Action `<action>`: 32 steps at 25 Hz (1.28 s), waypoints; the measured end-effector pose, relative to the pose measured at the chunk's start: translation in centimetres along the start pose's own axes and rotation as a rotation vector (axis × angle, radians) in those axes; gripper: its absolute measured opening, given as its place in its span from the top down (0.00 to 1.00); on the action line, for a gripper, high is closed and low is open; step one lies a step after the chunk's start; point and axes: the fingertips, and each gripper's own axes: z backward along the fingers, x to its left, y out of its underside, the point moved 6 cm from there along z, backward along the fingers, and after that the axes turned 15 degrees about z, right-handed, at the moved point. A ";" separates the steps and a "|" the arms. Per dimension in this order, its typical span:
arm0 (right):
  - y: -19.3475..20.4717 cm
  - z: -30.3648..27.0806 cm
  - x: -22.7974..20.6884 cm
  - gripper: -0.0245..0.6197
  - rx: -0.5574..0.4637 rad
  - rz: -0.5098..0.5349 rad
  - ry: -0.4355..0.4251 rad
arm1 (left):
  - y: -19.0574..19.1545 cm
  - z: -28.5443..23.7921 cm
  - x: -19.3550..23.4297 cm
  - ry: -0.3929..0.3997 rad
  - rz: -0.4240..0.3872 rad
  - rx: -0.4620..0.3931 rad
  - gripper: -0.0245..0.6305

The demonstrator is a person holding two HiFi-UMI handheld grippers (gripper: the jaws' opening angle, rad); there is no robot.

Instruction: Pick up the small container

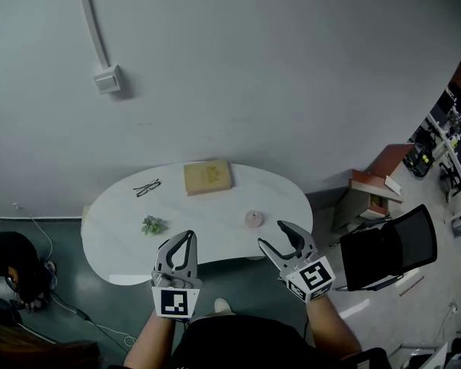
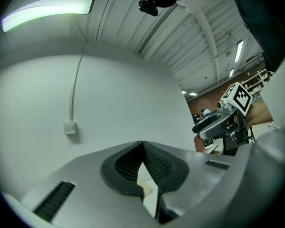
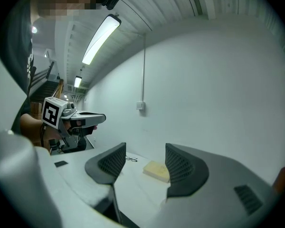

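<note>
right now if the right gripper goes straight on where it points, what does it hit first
Probably the white table, just short of the tan book framed between the right gripper's open jaws; depth is unclear.

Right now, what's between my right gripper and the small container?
Nothing: only bare tabletop separates the right gripper from the small container, seen in the head view.

Bright ceiling tube (image 3: 100, 41); soft shadows; fisheye-warped, dark-cornered edges.

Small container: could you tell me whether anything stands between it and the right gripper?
Nothing visible does. Only bare table shows between the small container and the open right gripper just beside it.
</note>
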 end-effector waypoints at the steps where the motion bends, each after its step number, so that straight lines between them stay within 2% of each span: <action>1: -0.2 -0.3 -0.1 0.57 -0.001 0.003 0.006 | 0.0 -0.2 0.4 0.001 0.005 0.003 0.96; 9: 0.0 -1.7 -0.1 0.57 0.030 0.003 0.057 | 0.8 -1.6 2.8 0.049 0.002 -0.001 0.96; 13: 0.7 -1.3 0.0 0.57 0.058 0.003 0.074 | 1.2 -1.9 2.5 0.070 0.032 0.005 0.96; 20: 3.4 -1.3 0.2 0.57 0.108 -0.024 0.049 | 2.3 -3.6 1.7 0.098 0.037 0.020 0.96; 24: 5.0 -2.4 -0.9 0.57 0.118 -0.010 0.032 | 2.3 -5.2 1.7 0.092 0.042 0.013 0.96; 29: 7.4 -4.8 -3.1 0.57 0.123 -0.010 -0.003 | 2.8 -7.7 2.5 0.045 0.061 0.034 0.96; 32: 8.9 -6.6 -4.4 0.57 0.134 -0.012 -0.034 | 2.7 -9.6 3.0 0.027 0.047 0.038 0.96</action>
